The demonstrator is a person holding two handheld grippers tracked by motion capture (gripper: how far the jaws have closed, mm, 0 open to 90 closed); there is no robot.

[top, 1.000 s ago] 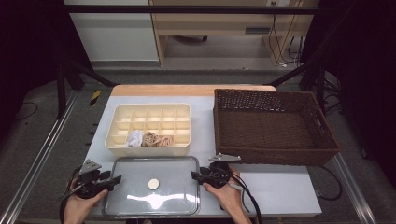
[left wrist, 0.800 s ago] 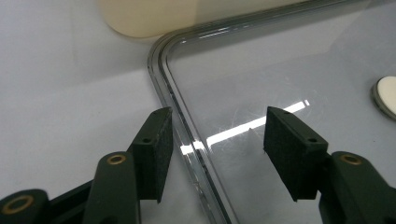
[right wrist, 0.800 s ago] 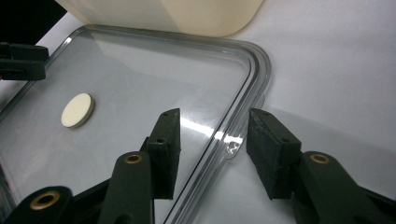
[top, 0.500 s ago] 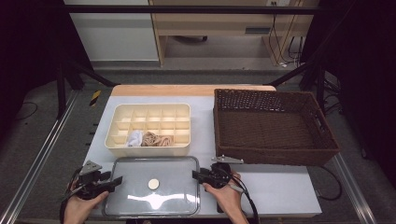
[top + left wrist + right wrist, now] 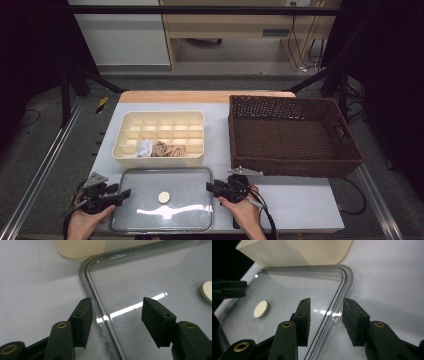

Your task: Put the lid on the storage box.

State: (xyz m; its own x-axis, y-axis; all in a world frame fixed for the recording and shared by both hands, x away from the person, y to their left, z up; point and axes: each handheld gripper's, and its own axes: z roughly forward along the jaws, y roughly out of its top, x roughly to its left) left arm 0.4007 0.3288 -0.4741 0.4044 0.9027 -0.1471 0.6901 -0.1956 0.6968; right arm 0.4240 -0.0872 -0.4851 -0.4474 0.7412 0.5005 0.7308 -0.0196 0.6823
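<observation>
The light comes from above and falls on the white table [image 5: 300, 200], which looks bright. All around it the room is dark, almost black at the sides. A long white streak of glare shines on the clear lid [image 5: 190, 200]. The high view is a bit soft and grainy. In the gripper views the black jaws up close are sharp, and the far cream box [image 5: 82, 247] is blurry.
</observation>
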